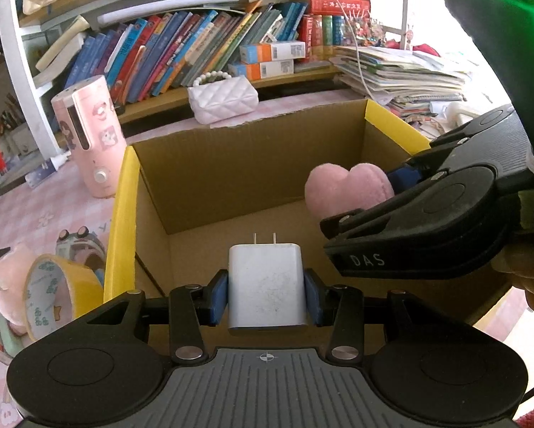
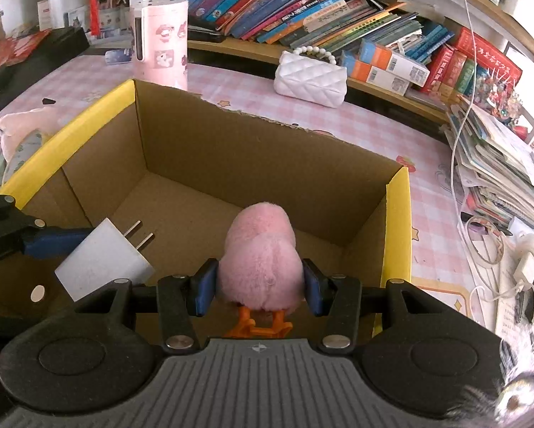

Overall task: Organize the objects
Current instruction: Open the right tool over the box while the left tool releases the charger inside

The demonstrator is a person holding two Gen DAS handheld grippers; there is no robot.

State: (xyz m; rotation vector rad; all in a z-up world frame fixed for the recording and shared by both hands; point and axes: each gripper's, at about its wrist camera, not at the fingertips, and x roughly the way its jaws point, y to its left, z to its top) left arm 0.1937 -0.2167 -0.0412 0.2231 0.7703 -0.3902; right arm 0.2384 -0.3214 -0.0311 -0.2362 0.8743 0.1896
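Observation:
My left gripper [image 1: 267, 294] is shut on a white plug charger [image 1: 267, 281], prongs pointing forward, held over the open cardboard box [image 1: 231, 164] with yellow-taped rims. My right gripper [image 2: 258, 285] is shut on a pink plush heart [image 2: 258, 253] with an orange clip under it, also held over the box [image 2: 267, 153]. In the left wrist view the right gripper [image 1: 391, 185] comes in from the right with the heart [image 1: 345, 189]. In the right wrist view the charger [image 2: 103, 260] and a left fingertip [image 2: 53, 242] show at the left. The box floor looks bare.
On the pink checked tablecloth stand a pink cylindrical appliance [image 1: 92, 135], a white quilted purse [image 1: 224, 100], a yellow tape roll [image 1: 60, 292] and a pink plush toy [image 1: 6, 285]. Bookshelves [image 1: 195, 46] run behind. A paper stack [image 2: 498, 164] and cables [image 2: 488, 242] lie right.

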